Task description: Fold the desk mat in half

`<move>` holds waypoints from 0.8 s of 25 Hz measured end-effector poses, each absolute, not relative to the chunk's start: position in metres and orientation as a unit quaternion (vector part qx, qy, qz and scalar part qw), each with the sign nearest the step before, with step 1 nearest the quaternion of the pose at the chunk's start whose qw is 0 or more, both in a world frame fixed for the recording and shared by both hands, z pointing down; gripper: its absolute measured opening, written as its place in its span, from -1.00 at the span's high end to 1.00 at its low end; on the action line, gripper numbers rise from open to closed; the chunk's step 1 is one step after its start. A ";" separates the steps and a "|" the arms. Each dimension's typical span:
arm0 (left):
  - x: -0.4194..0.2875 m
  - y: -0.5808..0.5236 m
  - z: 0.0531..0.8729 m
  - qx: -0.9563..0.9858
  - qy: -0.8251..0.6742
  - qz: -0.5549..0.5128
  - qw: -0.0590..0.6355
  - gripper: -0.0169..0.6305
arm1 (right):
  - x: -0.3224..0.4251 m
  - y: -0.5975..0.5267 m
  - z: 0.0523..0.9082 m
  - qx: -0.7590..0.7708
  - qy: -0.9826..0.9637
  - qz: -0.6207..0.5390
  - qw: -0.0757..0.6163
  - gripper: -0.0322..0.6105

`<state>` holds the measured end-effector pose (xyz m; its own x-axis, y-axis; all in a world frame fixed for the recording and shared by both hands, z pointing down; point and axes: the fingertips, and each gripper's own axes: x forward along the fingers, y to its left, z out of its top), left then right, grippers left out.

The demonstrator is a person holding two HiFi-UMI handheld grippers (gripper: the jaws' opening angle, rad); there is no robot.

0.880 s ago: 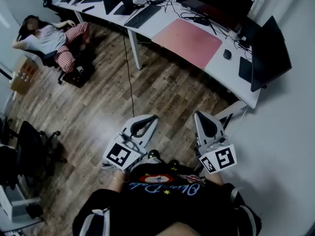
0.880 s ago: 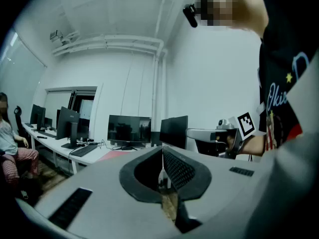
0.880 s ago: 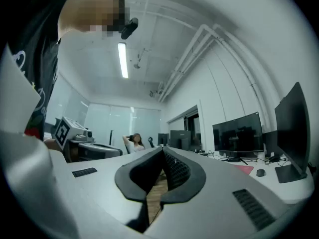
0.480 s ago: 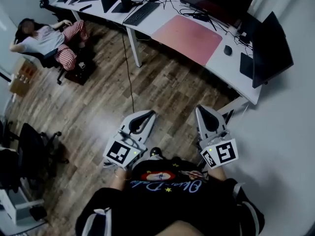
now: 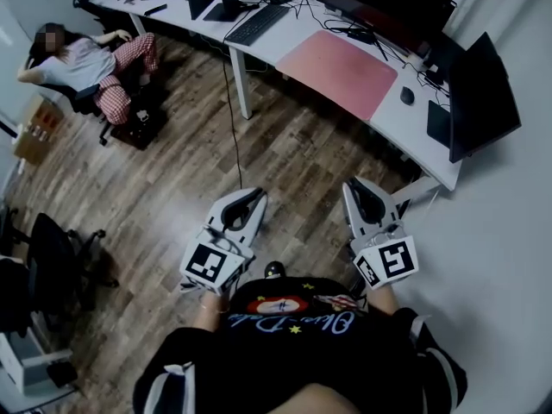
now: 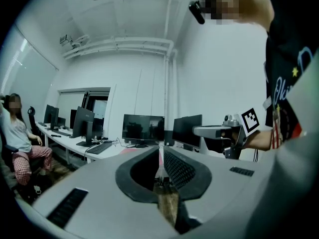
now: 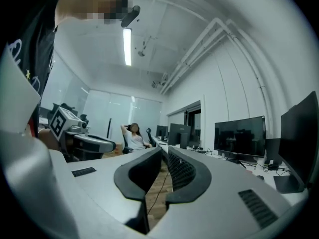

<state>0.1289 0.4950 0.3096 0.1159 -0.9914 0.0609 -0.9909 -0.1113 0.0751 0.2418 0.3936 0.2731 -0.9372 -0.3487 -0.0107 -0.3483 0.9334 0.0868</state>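
Note:
The pink desk mat (image 5: 338, 73) lies flat on the white desk (image 5: 390, 132), in front of a dark monitor (image 5: 385, 3). Both grippers hang side by side over the wooden floor, well short of the desk, pointing level toward it. My left gripper (image 5: 257, 195) is shut with nothing between its jaws; in the left gripper view its jaws (image 6: 160, 151) meet. My right gripper (image 5: 352, 185) is also shut and empty, its tips (image 7: 164, 151) together in the right gripper view. Neither touches the mat.
A keyboard (image 5: 257, 22), a mouse (image 5: 407, 96) and an angled monitor (image 5: 481, 93) sit on the desk around the mat. A cable (image 5: 233, 119) hangs to the floor. A person (image 5: 86, 63) reclines in a chair at far left. A black office chair (image 5: 52, 257) stands at near left.
Both grippers have crept a little toward the desk and stay shut. The head view has shifted slightly.

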 end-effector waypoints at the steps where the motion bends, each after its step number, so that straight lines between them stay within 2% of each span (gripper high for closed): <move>1: 0.123 0.497 0.310 0.744 -0.666 -0.004 0.048 0.93 | 0.236 0.396 0.272 0.177 -0.983 -0.047 0.003 0.88; 9: 0.098 0.502 0.324 0.747 -0.662 -0.014 0.057 0.73 | 0.219 0.408 0.281 0.187 -0.980 -0.055 0.033 0.68; 13: 0.091 0.498 0.335 0.742 -0.668 -0.002 0.063 0.64 | 0.221 0.396 0.285 0.203 -0.976 -0.060 0.047 0.66; 20: 0.074 0.474 0.339 0.727 -0.684 0.034 0.048 0.63 | 0.214 0.358 0.293 0.206 -0.976 -0.054 0.045 0.66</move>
